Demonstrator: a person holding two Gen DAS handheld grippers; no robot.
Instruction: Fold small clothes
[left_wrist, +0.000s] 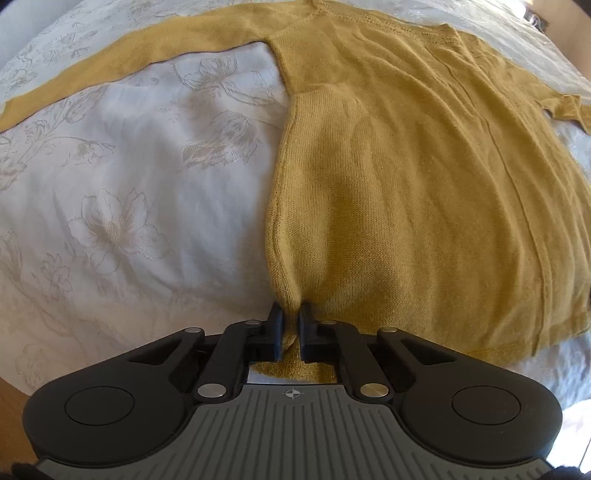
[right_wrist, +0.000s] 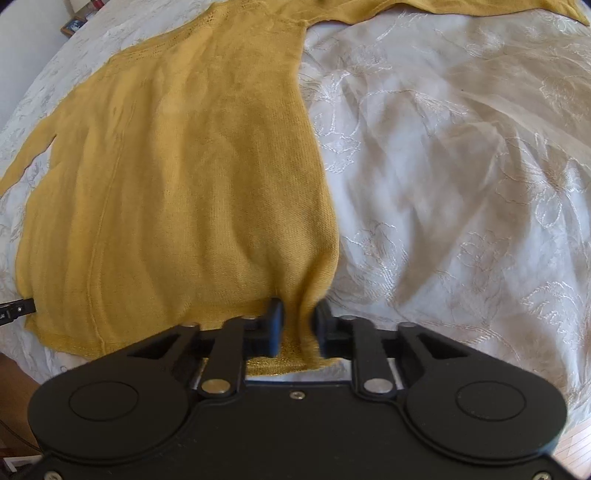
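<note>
Soft daylight throughout, brightest on the white bedspread (right_wrist: 461, 155) right of the right hand-held gripper (right_wrist: 298, 328), nearly washed out there. Gentle shadows in the yellow sweater (left_wrist: 406, 184) folds. Heavy fisheye bending at edges; slight motion blur near right fingertips.

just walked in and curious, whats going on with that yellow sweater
A person is folding a mustard-yellow knit sweater spread flat on a white floral bedspread. The left gripper has pinched the hem at one bottom corner, and the right gripper has pinched the other bottom corner. Both sleeves lie stretched out sideways, and no fold has been made yet.
</note>
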